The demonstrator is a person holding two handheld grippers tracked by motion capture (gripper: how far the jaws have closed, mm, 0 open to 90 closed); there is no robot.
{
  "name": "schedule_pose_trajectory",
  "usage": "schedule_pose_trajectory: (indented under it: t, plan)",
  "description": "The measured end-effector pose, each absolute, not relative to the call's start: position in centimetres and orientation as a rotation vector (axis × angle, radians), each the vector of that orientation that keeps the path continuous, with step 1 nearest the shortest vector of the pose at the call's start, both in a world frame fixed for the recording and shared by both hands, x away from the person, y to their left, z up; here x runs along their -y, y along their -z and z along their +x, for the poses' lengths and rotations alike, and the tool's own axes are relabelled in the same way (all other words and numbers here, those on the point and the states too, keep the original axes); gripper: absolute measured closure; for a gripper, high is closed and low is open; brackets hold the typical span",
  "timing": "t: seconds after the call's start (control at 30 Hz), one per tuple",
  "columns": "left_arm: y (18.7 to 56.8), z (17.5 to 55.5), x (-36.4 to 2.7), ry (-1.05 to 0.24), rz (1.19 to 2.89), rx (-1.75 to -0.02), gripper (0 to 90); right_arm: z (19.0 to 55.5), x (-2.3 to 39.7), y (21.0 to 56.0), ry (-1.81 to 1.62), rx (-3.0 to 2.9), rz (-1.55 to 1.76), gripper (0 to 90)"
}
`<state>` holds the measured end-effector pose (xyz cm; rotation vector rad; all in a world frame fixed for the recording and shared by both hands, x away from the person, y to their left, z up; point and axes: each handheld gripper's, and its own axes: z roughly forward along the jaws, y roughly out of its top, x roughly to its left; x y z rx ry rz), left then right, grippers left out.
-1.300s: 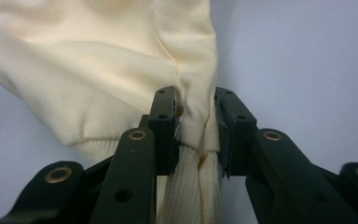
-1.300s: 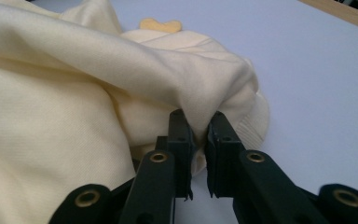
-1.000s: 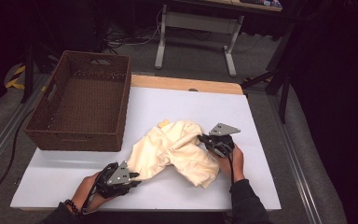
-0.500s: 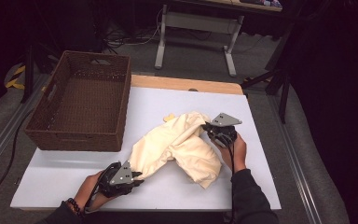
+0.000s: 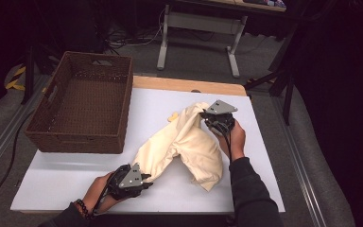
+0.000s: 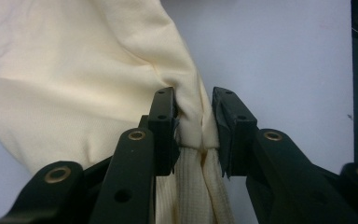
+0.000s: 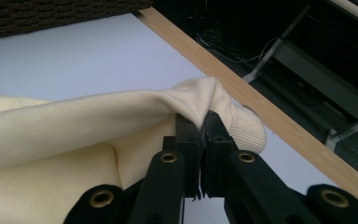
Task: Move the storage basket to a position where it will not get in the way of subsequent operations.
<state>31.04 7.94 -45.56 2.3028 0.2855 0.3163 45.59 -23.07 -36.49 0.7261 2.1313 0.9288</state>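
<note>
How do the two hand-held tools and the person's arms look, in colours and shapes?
Each black two-jaw tool, left and right, carries a grey three-cornered plate and a black cable. Brass-coloured rivets mark the jaw arms. The right arm wears a dark long sleeve; the left wrist has a dark bead bracelet.

Left gripper (image 5: 144, 178): black body, grey three-cornered plate on top, black cable.
Right gripper (image 5: 212, 124): black body, grey three-cornered plate, black cable trailing along the wrist.
Jaws: flat black links, brass-coloured rivets, blocky pads with small screws.
Left wrist: dark beaded bracelet (image 5: 81, 207).
Right arm: dark long sleeve (image 5: 250, 191).
</note>
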Motion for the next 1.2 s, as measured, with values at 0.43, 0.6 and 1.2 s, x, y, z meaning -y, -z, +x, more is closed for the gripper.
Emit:
schedule_pose_trajectory:
  t: [0.43, 0.6, 1.2]
  plan:
    - [45.9, 30.5, -6.9, -0.288, 2.347, -0.24, 69.8, 46.7, 21.5, 37.8, -0.907, -2.193, 0.745, 83.6]
    - [45.4, 30.7, -7.9, -0.287, 2.295, -0.25, 55.5, 45.6, 23.0, 37.6, -0.965, -2.164, 0.821, 64.5]
    - [44.5, 33.2, -11.7, -0.354, 2.187, -0.564, 29.2, 35.8, 27.2, 40.1, -1.184, -2.241, 0.858, 53.2]
